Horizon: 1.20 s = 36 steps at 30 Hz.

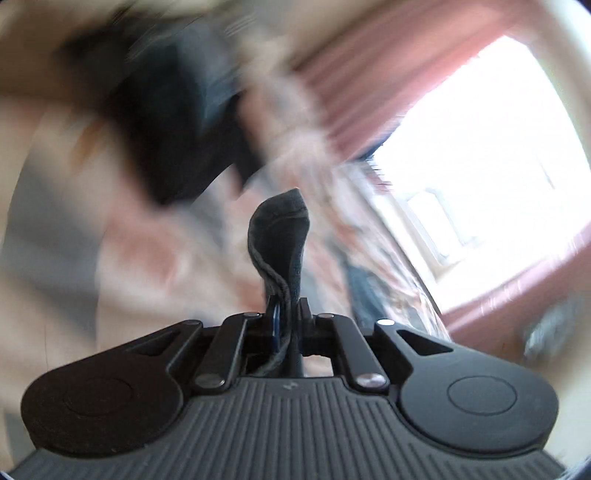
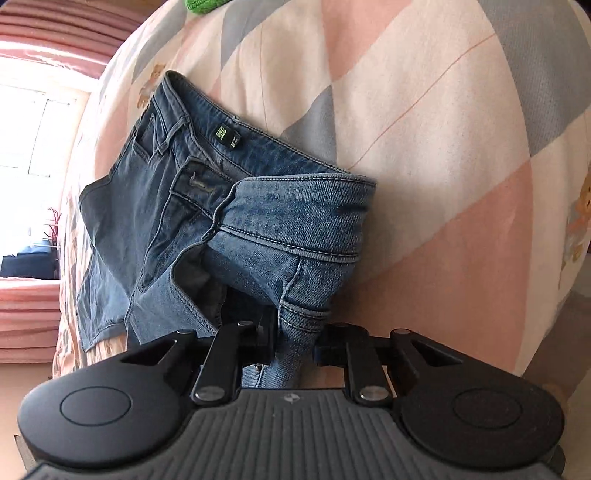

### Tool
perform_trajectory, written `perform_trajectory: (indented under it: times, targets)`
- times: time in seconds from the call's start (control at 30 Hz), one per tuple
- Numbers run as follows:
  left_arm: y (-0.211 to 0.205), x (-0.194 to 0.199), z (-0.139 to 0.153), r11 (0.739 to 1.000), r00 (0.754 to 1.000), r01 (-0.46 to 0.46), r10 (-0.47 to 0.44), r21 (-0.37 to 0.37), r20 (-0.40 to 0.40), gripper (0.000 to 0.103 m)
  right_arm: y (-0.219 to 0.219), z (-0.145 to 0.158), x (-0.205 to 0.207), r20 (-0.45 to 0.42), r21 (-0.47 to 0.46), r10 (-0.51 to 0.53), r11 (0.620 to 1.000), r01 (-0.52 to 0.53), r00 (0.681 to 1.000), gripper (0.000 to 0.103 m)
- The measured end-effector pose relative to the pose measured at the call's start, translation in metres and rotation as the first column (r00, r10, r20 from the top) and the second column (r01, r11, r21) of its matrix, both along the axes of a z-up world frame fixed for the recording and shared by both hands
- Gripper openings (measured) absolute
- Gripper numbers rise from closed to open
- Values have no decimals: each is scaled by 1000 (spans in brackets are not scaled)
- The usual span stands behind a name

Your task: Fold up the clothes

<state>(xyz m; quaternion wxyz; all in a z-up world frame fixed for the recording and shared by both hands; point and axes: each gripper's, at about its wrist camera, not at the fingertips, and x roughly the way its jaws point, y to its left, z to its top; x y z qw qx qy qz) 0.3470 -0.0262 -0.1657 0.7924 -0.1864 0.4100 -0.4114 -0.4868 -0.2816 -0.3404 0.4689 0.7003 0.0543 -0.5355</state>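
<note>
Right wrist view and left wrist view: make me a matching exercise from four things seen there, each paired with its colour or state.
Things:
1. jeans
2. bed sheet
3. dark cloth
4. curtain

Descriptions:
A. pink, pleated, beside the bright window
B. blue denim, waistband open, a fold between the right gripper's fingers
C. pinched in the left gripper, sticking up
D. pink, cream and grey patches

Pairs: 1-B, 2-D, 3-C, 4-A

Jeans on bed (patchwork sheet)
</note>
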Motion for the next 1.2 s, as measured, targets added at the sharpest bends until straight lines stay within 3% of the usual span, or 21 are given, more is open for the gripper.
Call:
perform_trajectory:
  times: [0.03, 0.07, 0.1, 0.17, 0.27, 0.4, 0.47, 0.57, 0.63, 0.67, 0.7, 0.73, 0.83, 0.9, 0.93, 0.97, 1.0, 1.03, 1.07, 1.13, 1.2]
  targets:
    - [1, -3, 5, 1000, 998, 15, -17, 26, 52, 17, 0, -1, 2, 6, -3, 0, 1000, 0, 1000, 25]
    - [6, -2, -4, 997, 999, 0, -4, 81, 41, 23, 2, -2, 3, 20, 4, -11, 1000, 11, 1000, 25]
    - [17, 1, -22, 988, 999, -33, 36, 148, -21, 34, 5, -3, 2, 30, 9, -26, 1000, 26, 999, 26]
    - [43, 7, -64, 961, 966, -97, 153, 258, -208, 32, 11, -4, 2, 42, 6, -43, 999, 43, 998, 28]
    - [78, 5, -98, 959, 888, -154, 240, 238, -392, 33, 14, -5, 1, 49, 6, -59, 998, 58, 997, 32]
    - [77, 41, -102, 948, 840, -234, 308, 215, -446, 54, 6, 0, 6, 1, 27, -24, 999, 24, 1000, 33]
    - [66, 70, -106, 946, 827, -234, 315, 225, -465, 59, 1, 2, 10, -24, 41, -7, 999, 8, 1000, 35]
    - [41, 108, -120, 938, 799, -216, 330, 271, -503, 59, -2, 1, 16, -60, 52, 6, 999, -3, 998, 38]
    - [31, 118, -139, 938, 759, -191, 328, 289, -563, 55, -2, -1, 20, -82, 57, 1, 998, 4, 997, 38]
    - [27, 123, -149, 939, 736, -177, 326, 296, -594, 49, -2, -1, 22, -91, 59, -4, 998, 9, 996, 38]
    - [23, 124, -154, 940, 717, -172, 325, 295, -616, 20, -2, -2, 24, -100, 59, -9, 998, 15, 995, 39]
    - [20, 124, -159, 941, 700, -170, 323, 291, -636, 13, -1, -2, 25, -108, 58, -14, 998, 20, 994, 39]
    - [-3, 117, -115, 977, 819, -114, 195, 180, -540, 8, -1, -1, 29, -131, 57, -19, 998, 26, 991, 39]
    - [-9, 99, -63, 999, 929, -22, 36, 40, -369, 5, -1, 0, 30, -142, 56, -15, 998, 23, 990, 39]
    - [-12, 89, -37, 999, 964, 37, -43, -26, -263, 5, -1, 1, 30, -144, 56, -15, 998, 23, 989, 38]
    - [-14, 79, -10, 991, 982, 104, -116, -84, -150, 5, -1, 1, 30, -146, 55, -17, 998, 25, 989, 38]
    - [-17, 69, 17, 975, 983, 176, -181, -134, -31, 5, -1, 1, 31, -148, 55, -20, 998, 28, 989, 38]
    - [-14, 58, 32, 971, 975, 217, -210, -103, 75, 6, 0, 1, 31, -150, 53, -26, 998, 34, 988, 38]
    - [-9, 52, 35, 973, 969, 223, -216, -49, 119, 7, 0, 1, 32, -153, 52, -32, 998, 40, 988, 38]
    - [6, 59, 9, 985, 986, 155, -159, 81, 45, 26, 2, 0, 32, -152, 45, -49, 997, 57, 987, 39]
    - [22, 77, -42, 957, 995, 60, -34, 283, -95, 39, 4, 0, 33, -147, 37, -61, 997, 67, 987, 39]
